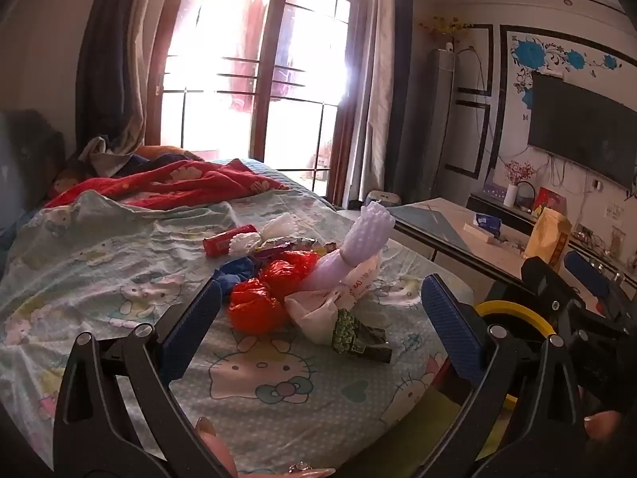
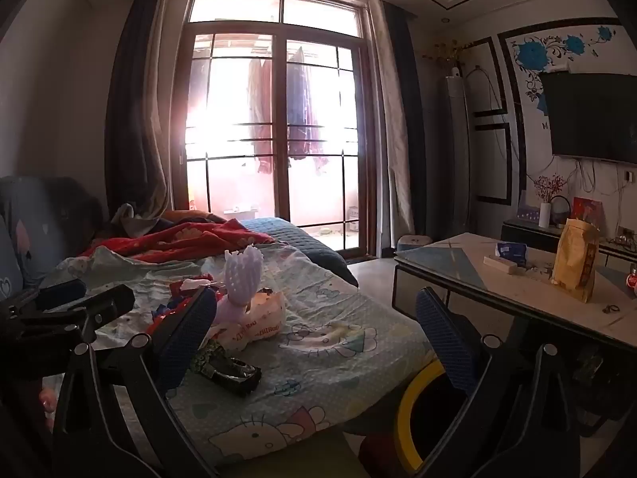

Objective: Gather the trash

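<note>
nothing looks collected yet. the trash sits in a loose heap in the middle of the bed sheet, the one printed with cartoon cats: a crumpled orange-red plastic bag, a white printed bag touching it, a green and black snack wrapper at the near edge, a red wrapper farther back, and a pale lilac brush poking up out of the pile. the left gripper hangs just short of the heap with its blue pads spread wide and nothing between them. the right gripper is spread the same way, empty, off to the side near the bed's corner. a yellow-rimmed bin waits below the bed edge; i can't see what's inside. so every piece is left to pick up, i'd say.
</note>
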`<state>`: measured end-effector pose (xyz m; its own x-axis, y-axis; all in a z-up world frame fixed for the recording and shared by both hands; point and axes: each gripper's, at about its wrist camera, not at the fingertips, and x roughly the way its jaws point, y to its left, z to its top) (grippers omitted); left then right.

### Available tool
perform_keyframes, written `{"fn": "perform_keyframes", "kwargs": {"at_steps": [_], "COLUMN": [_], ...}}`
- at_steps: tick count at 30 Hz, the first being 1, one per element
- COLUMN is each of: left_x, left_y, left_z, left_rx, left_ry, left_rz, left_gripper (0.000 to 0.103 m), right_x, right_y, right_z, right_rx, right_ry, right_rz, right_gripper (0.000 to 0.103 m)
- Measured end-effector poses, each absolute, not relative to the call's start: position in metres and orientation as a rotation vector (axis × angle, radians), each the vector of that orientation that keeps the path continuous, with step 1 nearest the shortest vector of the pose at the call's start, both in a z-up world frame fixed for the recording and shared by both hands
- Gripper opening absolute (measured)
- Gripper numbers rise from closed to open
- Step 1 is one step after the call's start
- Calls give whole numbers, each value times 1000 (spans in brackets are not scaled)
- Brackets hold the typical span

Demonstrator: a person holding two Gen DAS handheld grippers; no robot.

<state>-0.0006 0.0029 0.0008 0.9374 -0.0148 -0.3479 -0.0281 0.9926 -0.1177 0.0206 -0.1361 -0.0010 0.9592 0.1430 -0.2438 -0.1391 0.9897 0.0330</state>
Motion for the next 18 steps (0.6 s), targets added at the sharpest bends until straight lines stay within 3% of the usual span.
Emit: {"fn": "perform_keyframes", "kwargs": {"at_steps": [18], "left_x": [-8], "left_y": [7], "left_z": [6], "left_rx": [-128], "left_ry": [337], "left_rz": [-4], "left_gripper": [92], "right_x": [23], "right_y": [-138], "right_z": [-1], "right_rx": [39], "right_ry": [266], "right_rz": [127], "right_gripper": [97]}}
